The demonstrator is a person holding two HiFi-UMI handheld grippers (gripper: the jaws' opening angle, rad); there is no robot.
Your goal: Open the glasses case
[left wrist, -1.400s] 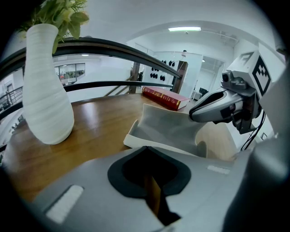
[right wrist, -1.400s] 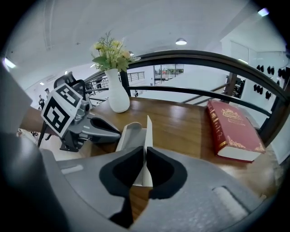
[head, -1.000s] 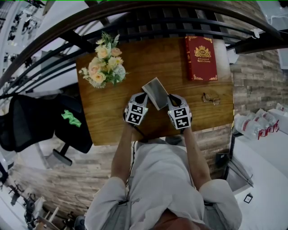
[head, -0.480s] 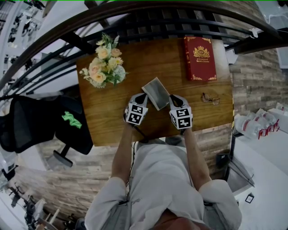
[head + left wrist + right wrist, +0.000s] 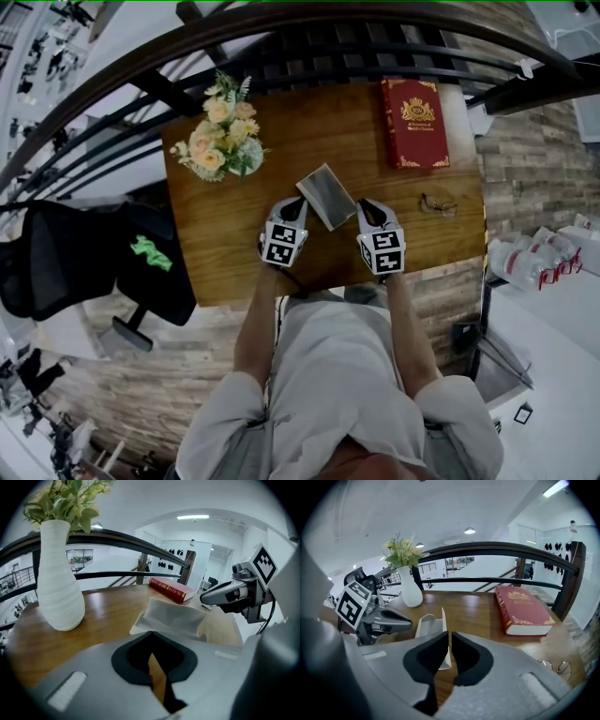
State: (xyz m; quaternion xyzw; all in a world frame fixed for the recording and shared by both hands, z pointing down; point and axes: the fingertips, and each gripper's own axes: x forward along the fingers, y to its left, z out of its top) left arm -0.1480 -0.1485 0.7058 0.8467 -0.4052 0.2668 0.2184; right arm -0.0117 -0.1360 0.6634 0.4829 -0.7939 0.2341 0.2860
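A: While the glasses case [image 5: 325, 194] sits mid-table [image 5: 225, 244] between your grippers, you've nipped it from both sides.

B: Rightly so. Your left gripper [image 5: 150, 633] looks clenched on the near edge, I'd say to anchor the base. Your right gripper [image 5: 450, 634] has its jaws closed on the thin upright flap, likely the lid. Anchoring one half lets you swing the other; the case already gapes.
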